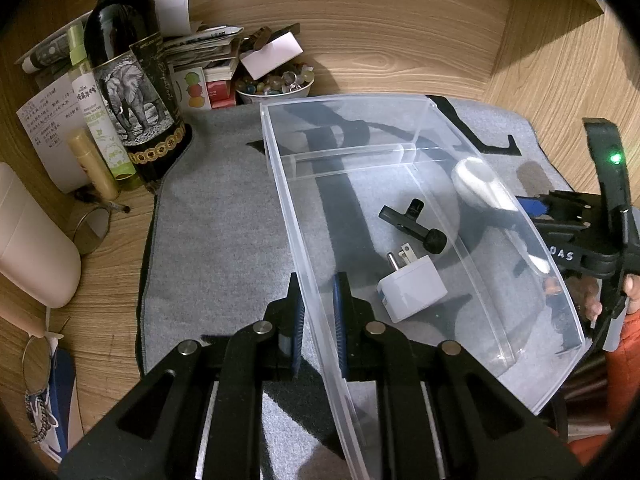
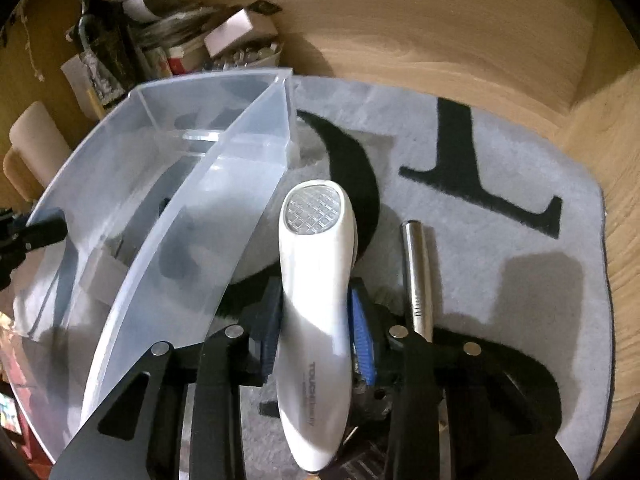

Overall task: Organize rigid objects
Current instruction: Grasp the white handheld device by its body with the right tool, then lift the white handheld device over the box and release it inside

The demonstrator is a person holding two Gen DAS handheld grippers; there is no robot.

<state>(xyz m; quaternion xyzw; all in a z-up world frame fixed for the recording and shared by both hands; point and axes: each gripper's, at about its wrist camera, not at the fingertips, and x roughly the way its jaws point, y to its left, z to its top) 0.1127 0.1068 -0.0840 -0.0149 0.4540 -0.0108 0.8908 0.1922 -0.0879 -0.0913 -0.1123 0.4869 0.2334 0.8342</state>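
my right gripper [image 2: 314,330] is clamped on the white handheld device [image 2: 314,280], long axis pointing away from me, grid head forward, just beside the clear bin [image 2: 192,216]. my left gripper [image 1: 318,316] pinches the bin's wall.

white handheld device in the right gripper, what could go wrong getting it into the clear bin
1. The white handheld device is long and gripped mid-body by the right gripper, so it could pivot or slip on the way over.
2. The left gripper pinches only one thin wall of the clear bin; a bump might tip or shift it.
3. Dropping it could knock the white plug adapter or the black part already inside.
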